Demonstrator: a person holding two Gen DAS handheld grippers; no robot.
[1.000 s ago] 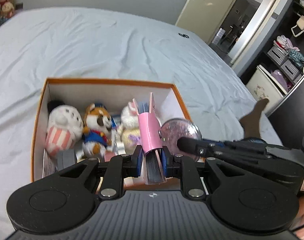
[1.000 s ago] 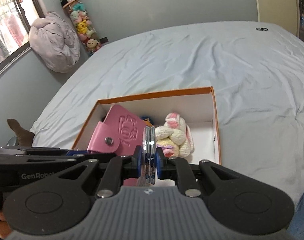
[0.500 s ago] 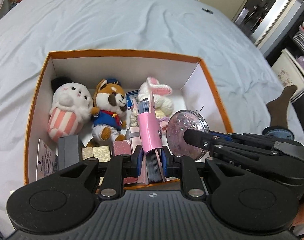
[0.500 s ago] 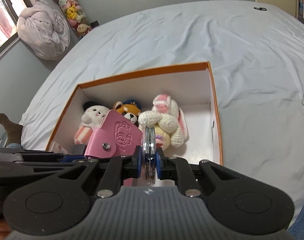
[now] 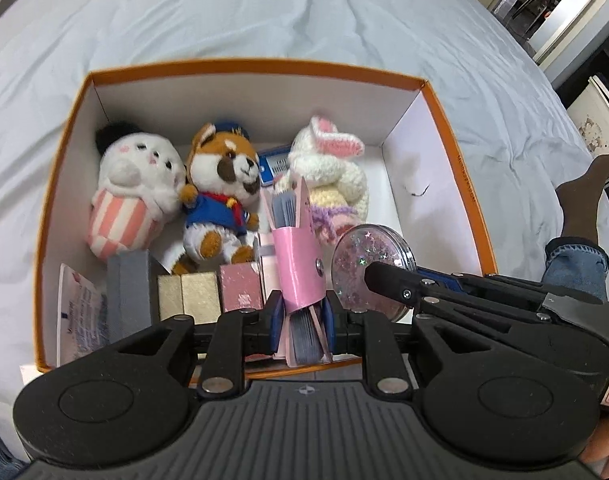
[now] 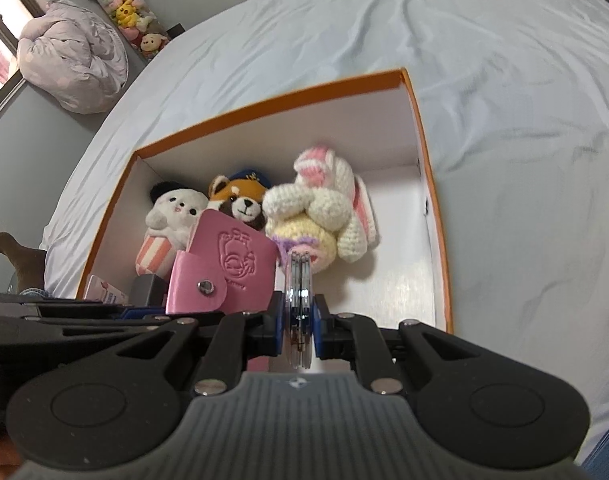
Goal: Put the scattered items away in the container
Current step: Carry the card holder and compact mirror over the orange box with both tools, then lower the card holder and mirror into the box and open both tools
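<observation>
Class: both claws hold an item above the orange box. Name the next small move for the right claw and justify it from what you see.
Probably lower the right claw a little further toward the bare white floor on the right of the orange box, then release. It is shut on the glitter disc, that patch beside the crochet bunny looks free, and the left claw holds the pink card wallet close alongside.

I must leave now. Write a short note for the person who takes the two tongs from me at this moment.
Left tongs: shut on the pink card holder, held above the near edge of the orange box.
Right tongs: shut on the round glitter case, held on edge over the box's right part.
Done: three plush toys and small boxes lie inside.
Left: lower both items and release; the floor near the right wall looks free. No other scattered items are in view.
</observation>
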